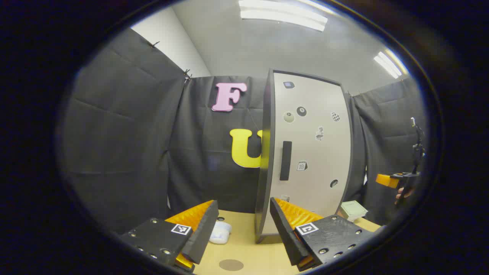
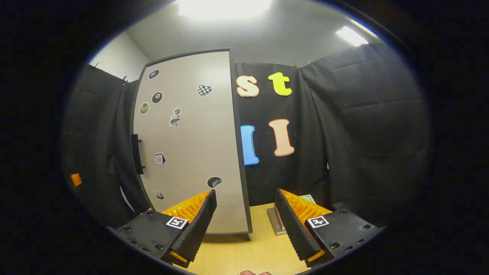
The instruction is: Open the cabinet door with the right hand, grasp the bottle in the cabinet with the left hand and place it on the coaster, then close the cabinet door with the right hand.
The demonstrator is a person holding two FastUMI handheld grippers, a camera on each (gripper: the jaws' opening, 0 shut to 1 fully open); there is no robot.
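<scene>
Wooden table [image 1: 244, 244]: coaster [image 1: 231, 264] btwn left gripper [image 1: 243, 225] fingers (apart).

Closed pale cabinet door [image 1: 309, 152]; round coaster [image 1: 231, 264] on table.

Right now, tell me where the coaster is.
In the left gripper view the coaster lies on the table low in the frame, between the open fingers, before the cabinet.

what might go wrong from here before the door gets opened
1. The tall grey cabinet door is shut, so the bottle is hidden; its position inside cannot be judged.
2. The right hand-held gripper points past the slim black handle, so it may miss.
3. The small white object beside the round brown coaster could get knocked.
</scene>
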